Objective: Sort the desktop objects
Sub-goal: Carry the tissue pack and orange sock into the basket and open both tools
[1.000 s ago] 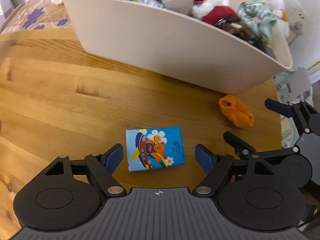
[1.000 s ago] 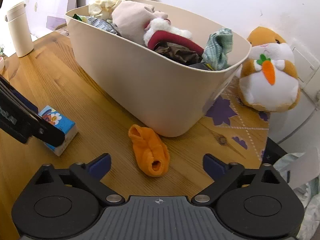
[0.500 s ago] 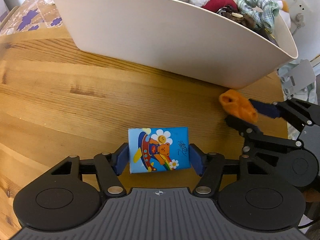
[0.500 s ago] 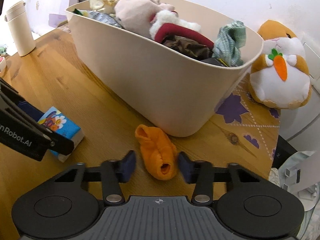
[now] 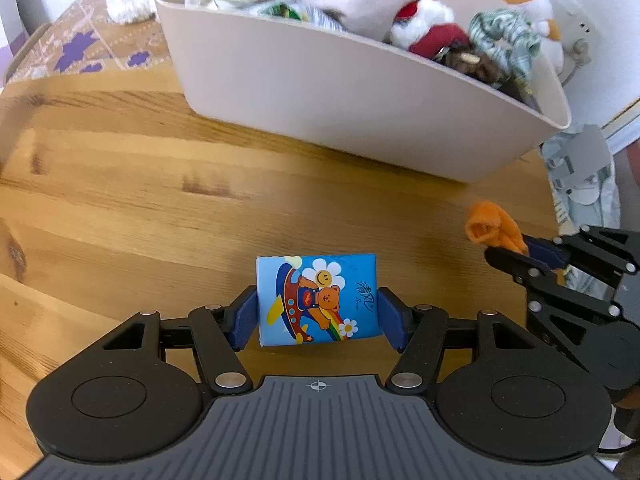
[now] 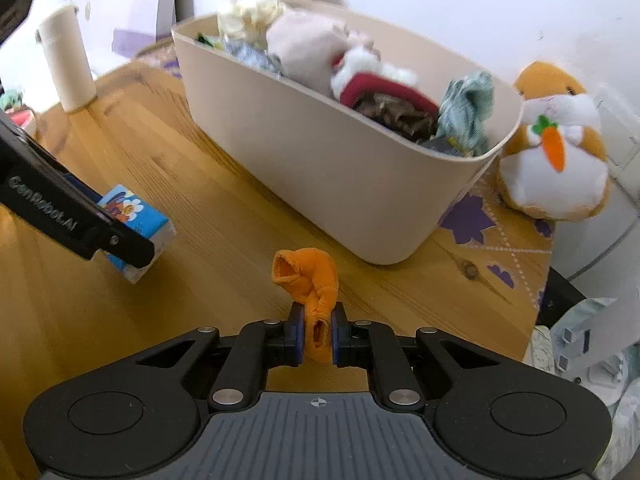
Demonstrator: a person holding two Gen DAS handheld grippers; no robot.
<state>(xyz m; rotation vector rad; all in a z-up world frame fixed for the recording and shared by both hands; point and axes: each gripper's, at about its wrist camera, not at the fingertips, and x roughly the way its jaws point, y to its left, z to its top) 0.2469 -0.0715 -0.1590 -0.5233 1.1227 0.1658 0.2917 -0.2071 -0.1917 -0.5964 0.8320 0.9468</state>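
Low in the left wrist view, the left gripper has its blue pads pressed on both short sides of a blue tissue pack printed with a cartoon bear, jaws about half spread to the pack's width. The pack sits at lower centre of the frame, seemingly just off the wooden table. In the right wrist view, the right gripper is squeezed nearly closed on a small orange sock, whose open cuff sticks up above the pads at centre frame, clear of the table.

Behind both, across the upper half of each view, stands the beige storage bin, already piled with soft toys and cloth. A hamster plush with a carrot sits at the far right, beside the bin.

Both pickups look complete; the step in hand is the carry. Next, each gripper needs lifting above the bin's rim, moving over the pile, then releasing.
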